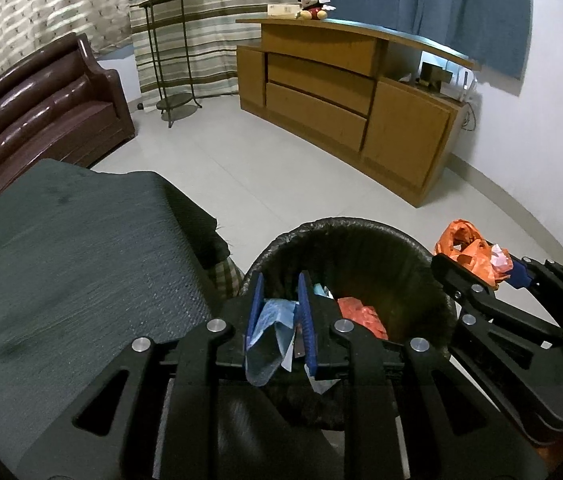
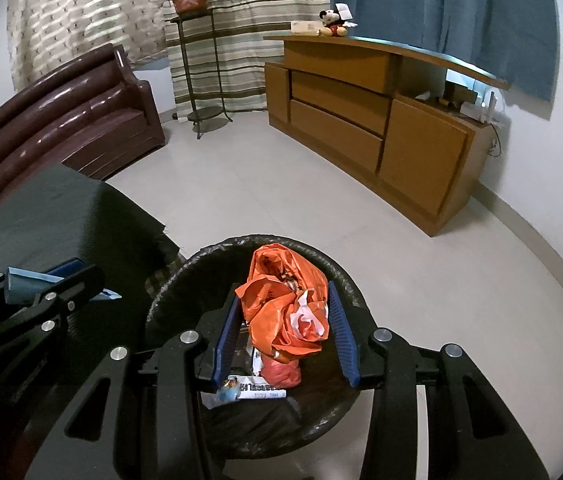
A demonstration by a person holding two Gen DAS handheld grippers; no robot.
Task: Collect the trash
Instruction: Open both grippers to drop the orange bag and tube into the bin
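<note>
While hanging over the trash bin (image 1: 355, 240) at lower centre of the left wrist view, left tongs (image 1: 279, 312) clamped on a blue wrapper (image 1: 271, 330), blue pads pressed close on the crumpled film, its loose end drooping toward the bottom edge. Lined with a black bag, that bin; red and orange scraps (image 1: 361, 314) already inside it, just right of the pads. At the right edge of the same view, right tongs (image 1: 481, 268) clamped on an orange plastic bag (image 1: 463, 246), beside the bin's rim.

Seen from the right wrist view, right tongs (image 2: 287, 320) held part-way apart around the orange plastic bag (image 2: 285, 308), both blue pads touching its bunched sides, directly above the trash bin (image 2: 185, 276) at lower centre. Below the bag, a printed packet (image 2: 257, 390) and a red scrap (image 2: 281, 372) lying in the bin. At lower left, left tongs (image 2: 77, 276) with the blue wrapper (image 2: 25, 284) pinched between them, above a dark cloth-covered tabletop (image 2: 53, 216).

Farther back: brown sofa (image 2: 69, 120) at left, wooden cabinet (image 2: 381, 120) at upper right, tiled floor (image 2: 281, 192) between.
</note>
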